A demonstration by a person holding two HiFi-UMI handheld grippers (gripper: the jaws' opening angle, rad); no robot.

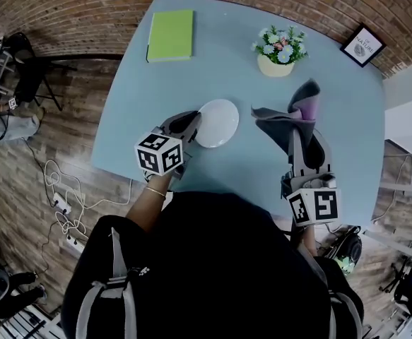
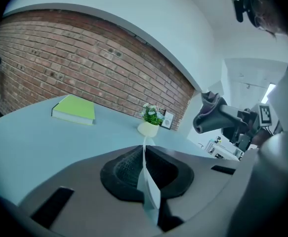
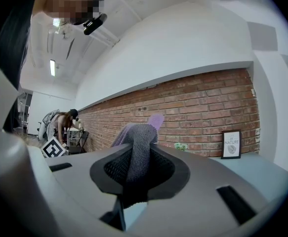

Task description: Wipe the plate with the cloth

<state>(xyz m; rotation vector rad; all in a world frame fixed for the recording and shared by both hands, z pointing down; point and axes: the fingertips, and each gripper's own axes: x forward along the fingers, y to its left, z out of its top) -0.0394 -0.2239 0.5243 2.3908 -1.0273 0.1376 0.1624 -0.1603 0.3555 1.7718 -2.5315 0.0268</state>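
In the head view a white plate (image 1: 218, 122) is over the middle of the blue table (image 1: 191, 76), and my left gripper (image 1: 191, 125) is shut on its near left rim. In the left gripper view the plate (image 2: 147, 181) shows edge-on as a thin white strip pinched between the dark pads. My right gripper (image 1: 299, 134) is shut on a grey and purple cloth (image 1: 290, 111), which stands bunched above the jaws to the right of the plate. The right gripper view shows the cloth (image 3: 139, 152) rising from between the pads. Plate and cloth are apart.
A green book (image 1: 170, 35) lies at the table's far left. A flower pot (image 1: 278, 51) stands at the far middle and a framed picture (image 1: 363, 45) at the far right corner. Cables and a power strip (image 1: 63, 207) lie on the wooden floor at left.
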